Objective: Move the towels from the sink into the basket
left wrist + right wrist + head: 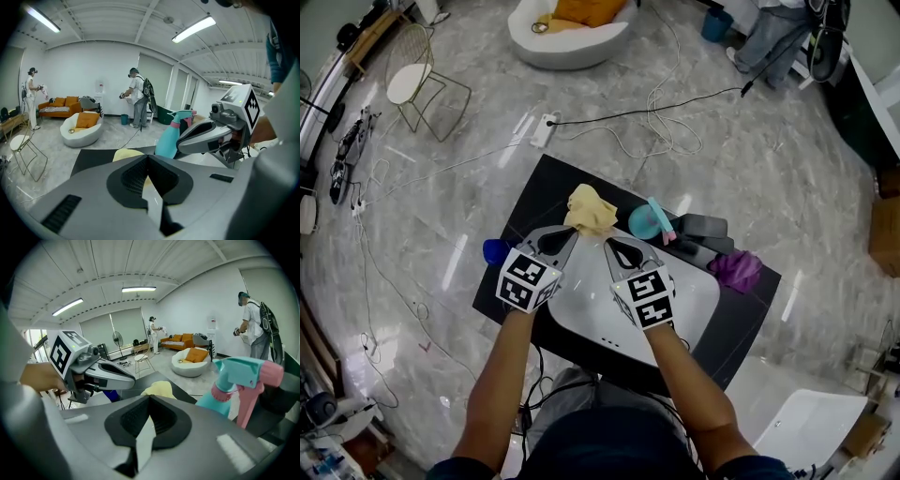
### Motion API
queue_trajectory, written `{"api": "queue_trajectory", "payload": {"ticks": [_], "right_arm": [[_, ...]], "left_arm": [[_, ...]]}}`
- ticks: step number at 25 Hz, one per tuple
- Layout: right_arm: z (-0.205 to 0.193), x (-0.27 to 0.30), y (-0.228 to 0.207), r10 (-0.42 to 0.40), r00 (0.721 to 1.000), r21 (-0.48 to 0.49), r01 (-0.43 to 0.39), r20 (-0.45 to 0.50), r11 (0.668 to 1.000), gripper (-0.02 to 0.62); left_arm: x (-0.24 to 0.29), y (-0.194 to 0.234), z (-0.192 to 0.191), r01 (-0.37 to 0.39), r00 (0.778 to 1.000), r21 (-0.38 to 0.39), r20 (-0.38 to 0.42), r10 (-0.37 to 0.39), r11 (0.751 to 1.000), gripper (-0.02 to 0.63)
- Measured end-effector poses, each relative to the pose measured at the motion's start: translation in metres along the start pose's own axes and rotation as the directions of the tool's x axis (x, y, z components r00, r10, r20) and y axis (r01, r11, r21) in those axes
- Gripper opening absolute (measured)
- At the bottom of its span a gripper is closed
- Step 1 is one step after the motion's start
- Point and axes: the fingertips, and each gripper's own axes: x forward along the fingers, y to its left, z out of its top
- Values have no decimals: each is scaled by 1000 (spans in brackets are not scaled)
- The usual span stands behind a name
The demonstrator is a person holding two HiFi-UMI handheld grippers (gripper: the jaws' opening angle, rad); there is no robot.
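Note:
A crumpled yellow towel [591, 211] lies on the black table [534, 202] at its far edge, beyond the white sink [698, 300]. A purple towel [736, 270] lies on the table to the right of the sink. My left gripper [572, 232] hovers just short of the yellow towel, jaws together and empty. My right gripper [609, 242] hangs beside it over the sink's far rim, also shut and empty. The left gripper view shows the yellow towel [125, 153] just past the left gripper [149, 156]; the right gripper view shows this towel [159, 389] beyond the right gripper [150, 397].
A teal spray bottle with a pink trigger [652, 222] lies right of the yellow towel, next to dark objects [705, 228]. A blue item [495, 251] sits at the table's left edge. Cables [656, 112], a wire chair [417, 80] and a white lounge seat [567, 33] occupy the floor; people stand far off.

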Motion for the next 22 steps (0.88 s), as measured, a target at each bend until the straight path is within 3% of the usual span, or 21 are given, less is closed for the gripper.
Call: {"api": "queue_trajectory", "payload": {"ticks": [22], "right_arm": [[-27, 44, 5, 37, 998, -9, -37, -49, 999, 11]], "left_arm": [[22, 18, -33, -22, 999, -33, -44, 20, 999, 6]]}}
